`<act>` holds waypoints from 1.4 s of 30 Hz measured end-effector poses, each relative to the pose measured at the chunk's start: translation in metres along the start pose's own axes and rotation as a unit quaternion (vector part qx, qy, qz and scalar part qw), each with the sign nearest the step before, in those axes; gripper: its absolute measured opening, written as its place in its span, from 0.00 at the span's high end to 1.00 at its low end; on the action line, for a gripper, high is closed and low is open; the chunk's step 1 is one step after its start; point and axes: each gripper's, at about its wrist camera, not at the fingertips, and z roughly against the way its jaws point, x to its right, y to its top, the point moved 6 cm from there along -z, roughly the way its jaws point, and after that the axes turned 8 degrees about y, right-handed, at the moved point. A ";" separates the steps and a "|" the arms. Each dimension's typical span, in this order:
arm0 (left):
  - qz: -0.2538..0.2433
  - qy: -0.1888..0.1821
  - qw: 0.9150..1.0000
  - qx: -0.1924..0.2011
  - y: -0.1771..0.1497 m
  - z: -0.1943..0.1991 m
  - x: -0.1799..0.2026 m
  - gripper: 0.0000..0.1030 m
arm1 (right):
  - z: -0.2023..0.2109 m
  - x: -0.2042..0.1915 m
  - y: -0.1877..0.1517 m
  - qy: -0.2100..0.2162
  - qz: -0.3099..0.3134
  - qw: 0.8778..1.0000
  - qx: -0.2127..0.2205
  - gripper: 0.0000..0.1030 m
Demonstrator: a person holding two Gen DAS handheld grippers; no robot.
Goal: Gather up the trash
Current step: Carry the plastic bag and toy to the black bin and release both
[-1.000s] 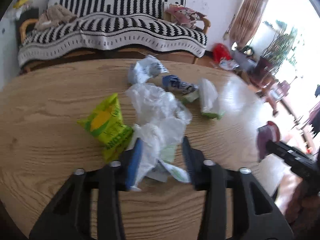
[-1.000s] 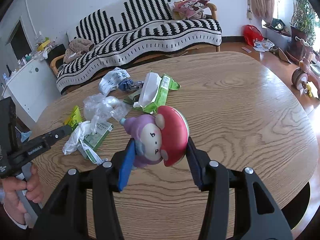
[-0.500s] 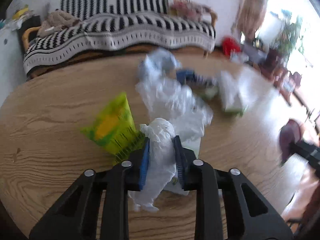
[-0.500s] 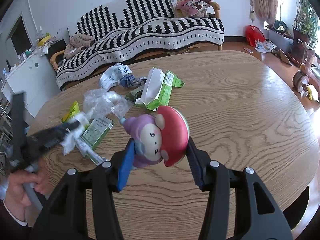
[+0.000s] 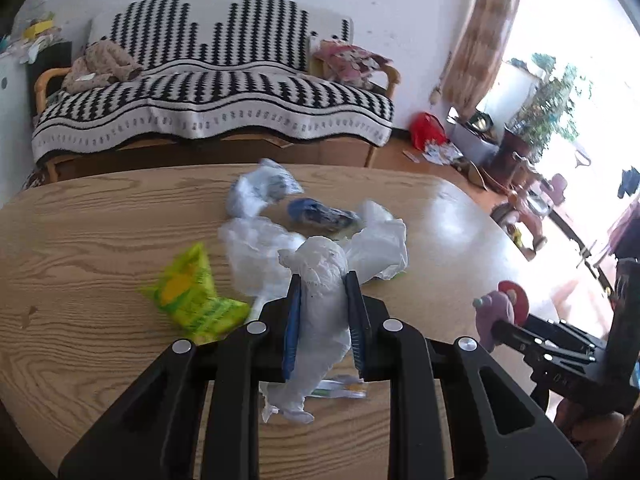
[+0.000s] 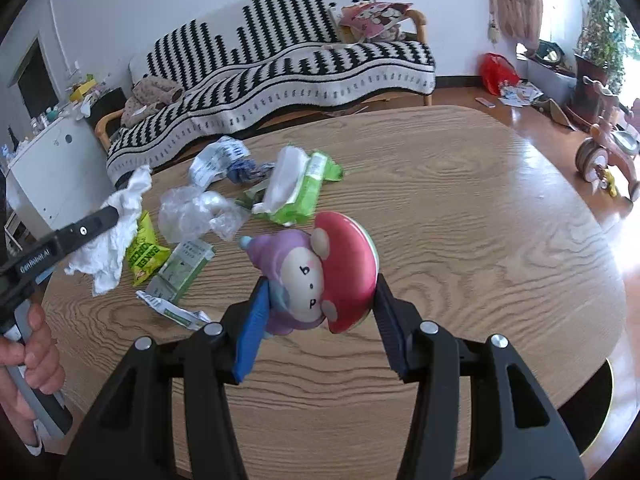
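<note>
Lifted clear of the oval wooden table [image 5: 80, 240]: crumpled white tissue wad [image 5: 320, 312], pinched in left gripper [image 5: 323, 300]; right gripper [image 6: 318, 300] clamps a purple-and-red mushroom toy [image 6: 316, 276]; next, carry to a bin, none visible.

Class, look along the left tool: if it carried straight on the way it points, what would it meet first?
Probably the crumpled clear plastic lying on the table just beyond the white tissue that the left tool grips; depth is uncertain.
</note>
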 end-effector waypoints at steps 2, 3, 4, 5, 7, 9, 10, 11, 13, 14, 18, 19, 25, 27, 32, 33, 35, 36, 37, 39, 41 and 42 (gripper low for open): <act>-0.016 -0.007 1.000 0.000 -0.002 -0.002 0.023 0.80 | 0.010 0.012 -0.001 -0.007 -0.006 1.000 0.006 0.51; -0.022 -0.010 1.000 0.000 -0.003 -0.004 0.031 0.80 | 0.017 0.020 -0.002 -0.012 -0.009 1.000 0.009 0.51; -0.034 -0.015 0.999 0.001 -0.004 -0.005 0.048 0.80 | 0.024 0.029 -0.003 -0.018 -0.013 1.000 0.013 0.51; -0.044 -0.021 0.999 0.001 -0.006 -0.006 0.063 0.80 | 0.032 0.039 -0.004 -0.023 -0.017 0.999 0.017 0.51; -0.061 -0.034 0.998 0.001 -0.010 -0.007 0.091 0.80 | 0.045 0.057 -0.007 -0.033 -0.026 0.999 0.023 0.51; -0.081 -0.053 0.995 0.001 -0.016 -0.008 0.128 0.80 | 0.064 0.083 -0.013 -0.047 -0.042 0.998 0.031 0.51; -0.088 -0.064 0.994 -0.001 -0.019 -0.009 0.146 0.80 | 0.071 0.093 -0.016 -0.052 -0.047 0.997 0.034 0.51; -0.094 -0.072 0.993 -0.004 -0.024 -0.010 0.159 0.80 | 0.082 0.108 -0.020 -0.062 -0.056 0.996 0.038 0.51; -0.108 -0.093 0.990 -0.010 -0.035 -0.013 0.196 0.80 | 0.102 0.135 -0.029 -0.079 -0.073 0.993 0.044 0.51; -0.119 -0.105 0.987 -0.013 -0.042 -0.013 0.218 0.80 | 0.110 0.145 -0.034 -0.085 -0.079 0.992 0.046 0.51; -0.155 -0.137 0.978 -0.021 -0.065 -0.016 0.282 0.80 | 0.151 0.199 -0.056 -0.120 -0.116 0.984 0.059 0.51; -0.163 -0.144 0.976 -0.023 -0.070 -0.017 0.295 0.80 | 0.161 0.212 -0.062 -0.128 -0.127 0.982 0.062 0.51; -0.209 -0.193 0.958 -0.041 -0.114 -0.021 0.376 0.80 | 0.215 0.292 -0.108 -0.177 -0.193 0.963 0.070 0.51; -0.223 -0.207 0.951 -0.050 -0.129 -0.022 0.399 0.80 | 0.220 0.313 -0.123 -0.186 -0.212 0.958 0.057 0.50; -0.260 -0.232 0.934 -0.080 -0.171 -0.030 0.443 0.80 | 0.223 0.350 -0.157 -0.212 -0.248 0.945 0.009 0.50; -0.268 -0.235 0.930 -0.087 -0.181 -0.032 0.450 0.80 | 0.223 0.355 -0.162 -0.213 -0.253 0.944 0.001 0.50; -0.278 -0.239 0.925 -0.098 -0.195 -0.036 0.461 0.79 | 0.222 0.365 -0.169 -0.211 -0.265 0.941 -0.008 0.50; -0.280 -0.241 0.924 -0.102 -0.199 -0.038 0.465 0.80 | 0.223 0.367 -0.171 -0.210 -0.267 0.941 -0.009 0.50; -0.283 -0.243 0.922 -0.106 -0.204 -0.040 0.468 0.79 | 0.225 0.370 -0.173 -0.212 -0.268 0.940 -0.009 0.50; -0.286 -0.245 0.920 -0.112 -0.210 -0.042 0.475 0.79 | 0.226 0.371 -0.174 -0.212 -0.269 0.940 -0.009 0.50; -0.290 -0.246 0.918 -0.114 -0.216 -0.044 0.481 0.79 | 0.227 0.372 -0.173 -0.211 -0.270 0.940 -0.008 0.49; -0.293 -0.246 0.917 -0.115 -0.217 -0.046 0.483 0.79 | 0.227 0.372 -0.173 -0.211 -0.270 0.939 -0.007 0.49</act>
